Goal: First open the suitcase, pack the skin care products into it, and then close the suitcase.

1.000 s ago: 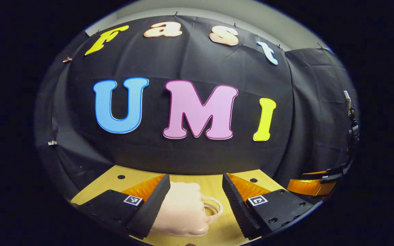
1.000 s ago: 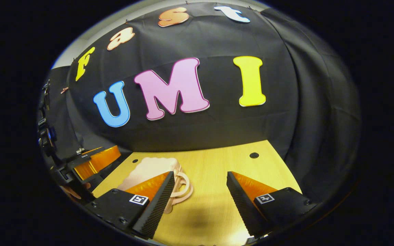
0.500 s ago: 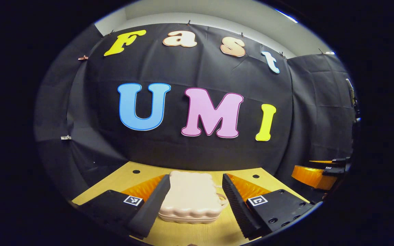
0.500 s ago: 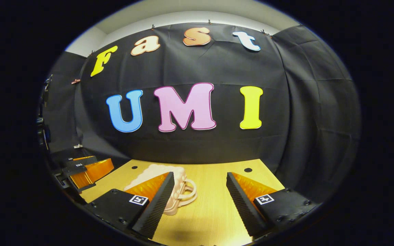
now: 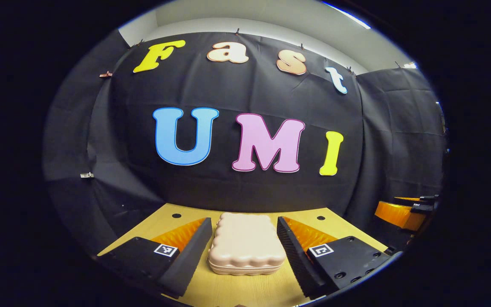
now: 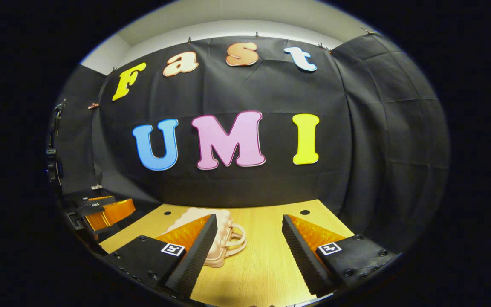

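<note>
Left gripper view: left gripper [image 5: 243,238] jaws wide, nothing held; closed pale pink suitcase [image 5: 246,244] lies flat on the wooden table [image 5: 228,290] in the gap between the fingers, apart from both as far as can be told. Right gripper [image 5: 405,209] at far right edge. Right gripper view: right gripper [image 6: 249,241] jaws wide, empty; suitcase [image 6: 224,238] partly behind its left finger, handle [image 6: 237,238] pointing right.

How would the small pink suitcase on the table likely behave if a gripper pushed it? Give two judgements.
The pink suitcase has a moulded, bumpy shell, so it probably stays stiff. It lies flat on the wooden table, so it should slide and not tip. Its looped handle could catch the jaws.
</note>
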The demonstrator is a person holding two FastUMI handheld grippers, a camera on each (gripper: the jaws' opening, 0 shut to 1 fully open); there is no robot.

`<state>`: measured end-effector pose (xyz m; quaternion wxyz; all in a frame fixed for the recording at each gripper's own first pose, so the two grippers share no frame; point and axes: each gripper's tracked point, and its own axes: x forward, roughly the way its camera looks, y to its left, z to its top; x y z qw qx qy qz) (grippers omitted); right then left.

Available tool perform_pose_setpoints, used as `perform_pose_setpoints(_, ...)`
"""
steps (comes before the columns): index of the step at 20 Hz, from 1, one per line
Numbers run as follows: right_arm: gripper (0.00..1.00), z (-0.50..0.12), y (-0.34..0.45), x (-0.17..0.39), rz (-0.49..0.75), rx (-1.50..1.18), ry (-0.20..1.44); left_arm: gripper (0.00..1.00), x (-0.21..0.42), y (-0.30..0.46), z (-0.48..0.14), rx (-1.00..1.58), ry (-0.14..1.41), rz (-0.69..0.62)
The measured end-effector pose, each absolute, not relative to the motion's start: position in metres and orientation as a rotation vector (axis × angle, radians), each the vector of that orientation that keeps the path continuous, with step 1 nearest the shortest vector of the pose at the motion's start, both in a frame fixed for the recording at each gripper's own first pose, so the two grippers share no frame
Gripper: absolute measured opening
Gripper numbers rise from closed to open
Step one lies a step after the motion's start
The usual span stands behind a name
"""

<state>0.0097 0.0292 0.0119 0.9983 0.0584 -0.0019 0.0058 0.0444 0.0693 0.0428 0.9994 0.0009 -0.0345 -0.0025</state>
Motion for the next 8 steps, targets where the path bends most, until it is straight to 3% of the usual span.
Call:
perform_pose_setpoints(6, 0.97, 0.015, 0.024, -0.002, -0.015, 0.126, -0.052, 0.96, 0.041, 0.098, 0.061, 0.059, -0.112, 0.03)
perform_pose_setpoints(8, 0.97, 0.01, 0.028, -0.006, -0.012, 0.128, -0.037, 0.96, 0.038, 0.115, 0.07, 0.074, -0.137, 0.097)
